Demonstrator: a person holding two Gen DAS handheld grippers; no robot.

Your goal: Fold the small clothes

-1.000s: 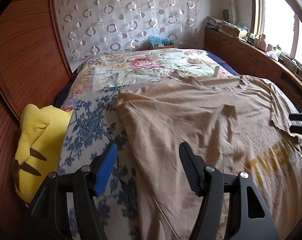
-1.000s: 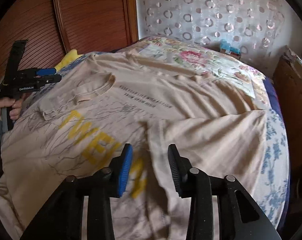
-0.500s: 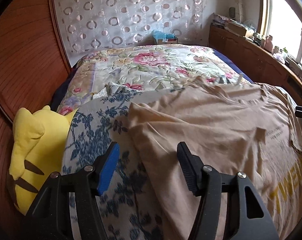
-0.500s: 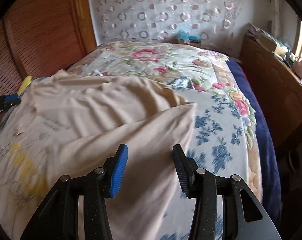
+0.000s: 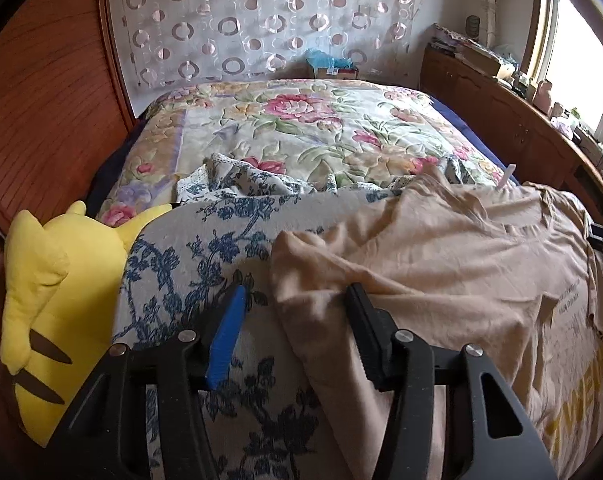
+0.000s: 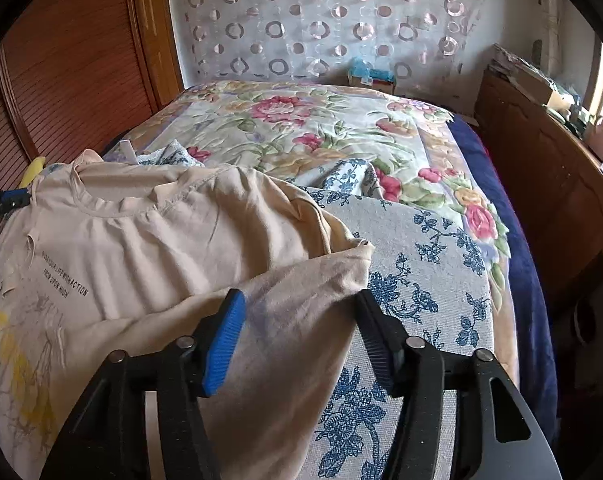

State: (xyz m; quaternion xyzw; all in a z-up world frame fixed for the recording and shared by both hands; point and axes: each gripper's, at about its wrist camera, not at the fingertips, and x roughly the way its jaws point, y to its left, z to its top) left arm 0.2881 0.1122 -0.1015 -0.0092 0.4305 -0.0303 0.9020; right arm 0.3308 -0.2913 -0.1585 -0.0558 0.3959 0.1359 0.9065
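The beige cotton T-shirt with black lettering and a yellow print (image 5: 441, 248) lies spread over a white board cover printed with blue flowers (image 5: 181, 264), which rests on the bed. In the left wrist view, the left gripper (image 5: 295, 320) fills the lower middle of the frame, its jaws apart and just now closing, with the edge of one beige sleeve lying between the blue pad and the black pad, neither pad pressing on it. The shirt runs from there toward the right edge of the frame, where the tip of the other gripper shows.

In the right wrist view, the right gripper (image 6: 301, 320) sits at the lower middle with its jaws standing wide, having just been opening. The other sleeve (image 6: 301, 280) lies loose between the pads, its corner near the black pad, the shirt body spreading to the left of the frame with the neckline (image 6: 109, 208) at upper left.

A yellow plush toy with brown stripes (image 5: 49, 300) lies at the left of the left wrist view, touching the board cover. Beyond is a quilt with pink roses (image 5: 301, 128), a sheer curtain with ring patterns (image 5: 261, 20) at the top, a reddish wooden panel (image 5: 41, 100) at left, and a wooden cabinet (image 6: 541, 160) at right
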